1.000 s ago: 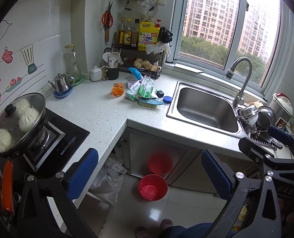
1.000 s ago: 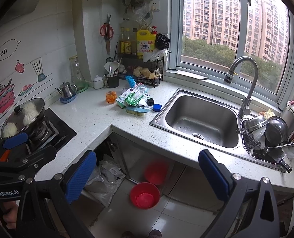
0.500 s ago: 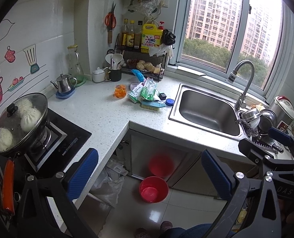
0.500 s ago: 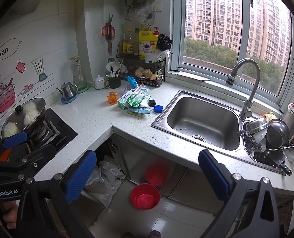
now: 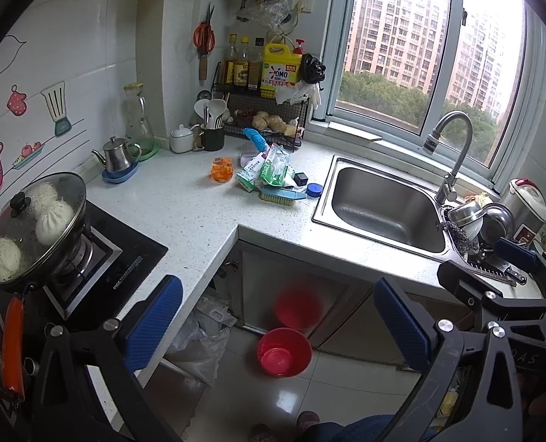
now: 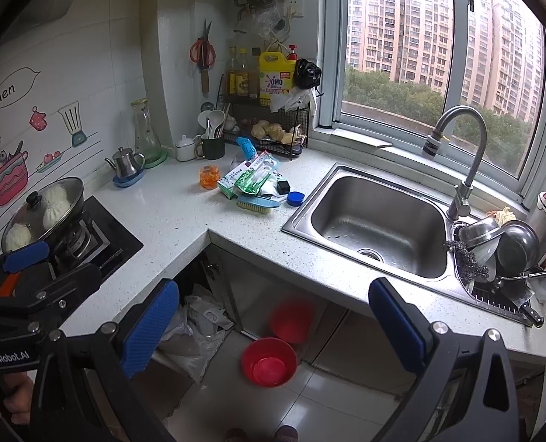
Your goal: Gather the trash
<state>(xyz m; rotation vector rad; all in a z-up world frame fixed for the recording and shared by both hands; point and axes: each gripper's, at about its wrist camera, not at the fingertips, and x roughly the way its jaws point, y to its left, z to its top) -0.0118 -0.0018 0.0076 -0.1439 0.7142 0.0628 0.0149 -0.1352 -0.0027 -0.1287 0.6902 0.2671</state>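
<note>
Nothing has been collected yet, by the look of it: in the left wrist view the left gripper [image 5: 278,316] hangs wide apart and empty, well short of the sink [image 5: 379,210], which serves as the landmark here. The trash pile [image 5: 269,175] lies on the speckled white countertop [image 5: 184,206] just left of the sink: crinkled green-and-white plastic wrappers, a flat carton, a small black cube, with a blue-backed scrub brush [image 5: 282,196] and a round blue cap [image 5: 314,189] at its sink-side edge. An orange translucent cup [image 5: 222,169] stands further left. Below the counter, left of the sink cabinet, a limp clear plastic bag [image 5: 202,335] sags beside a glossy red basin [image 5: 284,351] on the tiled floor. In the right wrist view the right gripper [image 6: 273,326] is likewise spread and holding nothing, its ribbed blue pads [image 6: 149,322] matte against black frames. The same pile [image 6: 252,180] sits left of the brushed-steel sink [image 6: 376,221], untouched; every pickup and the bagging remain.
</note>
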